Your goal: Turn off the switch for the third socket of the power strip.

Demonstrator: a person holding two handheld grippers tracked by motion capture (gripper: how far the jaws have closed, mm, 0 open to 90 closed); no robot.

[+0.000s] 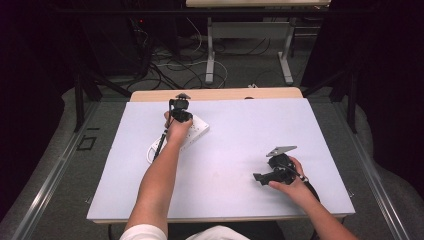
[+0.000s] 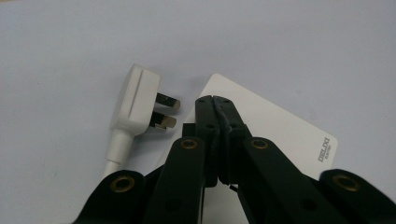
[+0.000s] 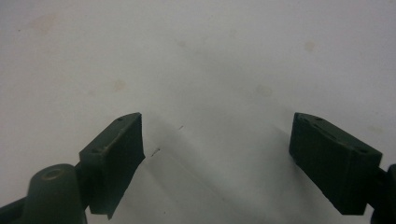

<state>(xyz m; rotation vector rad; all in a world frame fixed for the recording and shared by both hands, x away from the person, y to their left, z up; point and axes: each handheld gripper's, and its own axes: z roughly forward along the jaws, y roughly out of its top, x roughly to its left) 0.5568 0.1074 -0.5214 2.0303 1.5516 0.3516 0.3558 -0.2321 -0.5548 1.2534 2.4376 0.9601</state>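
The left gripper [image 1: 180, 107] sits at about eleven o'clock from the middle of the white table sheet [image 1: 240, 140], held in the person's left hand [image 1: 176, 131], whose forearm runs up from the bottom edge at six o'clock. In the left gripper view its two black jaws are pressed flat against each other with nothing between them, and their tips [image 2: 214, 105] hover over the near corner of a white power strip [image 2: 289, 135]. I cannot tell whether the tips touch the strip. A small grey brand mark stands on the strip's far corner, at about four o'clock from the tips. A white plug [image 2: 137, 100] lies on the sheet at nine o'clock from the tips, just beside the strip's edge, with its two metal prongs pointing toward the strip and its white cord [image 2: 114, 151] leading down toward seven o'clock. From the high view the strip [image 1: 197, 131] lies slantwise beside the left hand, and the cord [image 1: 151, 150] curls at eight o'clock from it.

The right gripper [image 1: 260, 176] lies at about four o'clock from the sheet's middle, well apart from the strip, in the right hand [image 1: 292, 182]. In the right gripper view its jaws stand spread wide over bare sheet [image 3: 210, 60], with nothing between them.
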